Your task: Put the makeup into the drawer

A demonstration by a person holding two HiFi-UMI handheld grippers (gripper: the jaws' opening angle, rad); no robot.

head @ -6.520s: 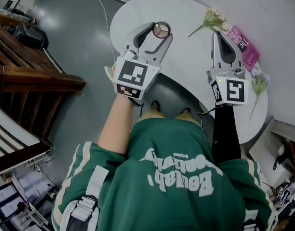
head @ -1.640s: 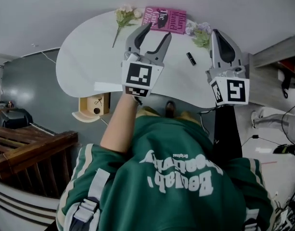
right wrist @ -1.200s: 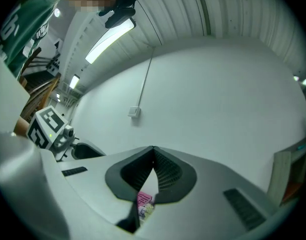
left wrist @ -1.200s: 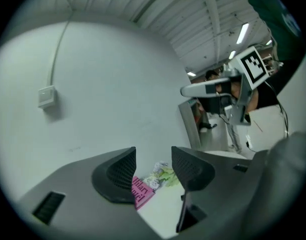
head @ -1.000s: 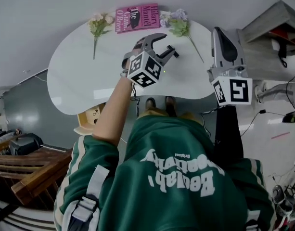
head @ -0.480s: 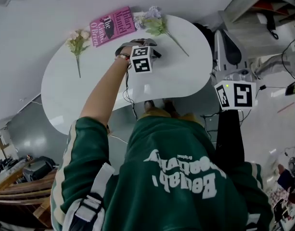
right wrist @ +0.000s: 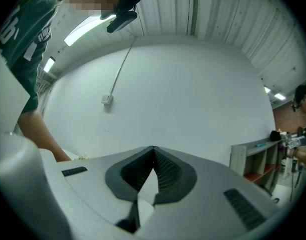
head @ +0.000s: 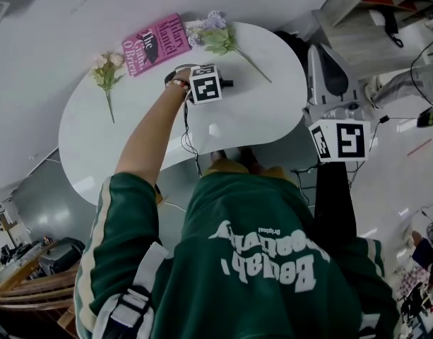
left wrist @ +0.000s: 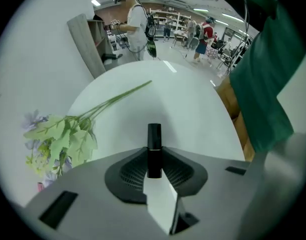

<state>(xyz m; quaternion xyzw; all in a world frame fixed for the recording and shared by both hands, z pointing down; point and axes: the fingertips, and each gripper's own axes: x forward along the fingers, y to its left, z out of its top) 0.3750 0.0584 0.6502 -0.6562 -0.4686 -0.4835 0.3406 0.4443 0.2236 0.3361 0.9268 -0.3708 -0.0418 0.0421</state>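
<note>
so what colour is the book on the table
The book is pink, clearest in head view.

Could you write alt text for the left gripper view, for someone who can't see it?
The left claw has just closed on a small black makeup tube on a white table; green-leaved flowers lie to its left.

The left arm [head: 154, 129] was stretched forward, bare below its green sleeve, the wrist bent so the left gripper [left wrist: 153, 154] pointed steeply down. Its jaws had just been closing, and a slim black tube [left wrist: 153, 136] stood pinched between the pads. The right arm [head: 333, 203], in a black sleeve, held the right gripper [right wrist: 153, 149] out level, off to the side, with its jaws closed tip to tip
</note>
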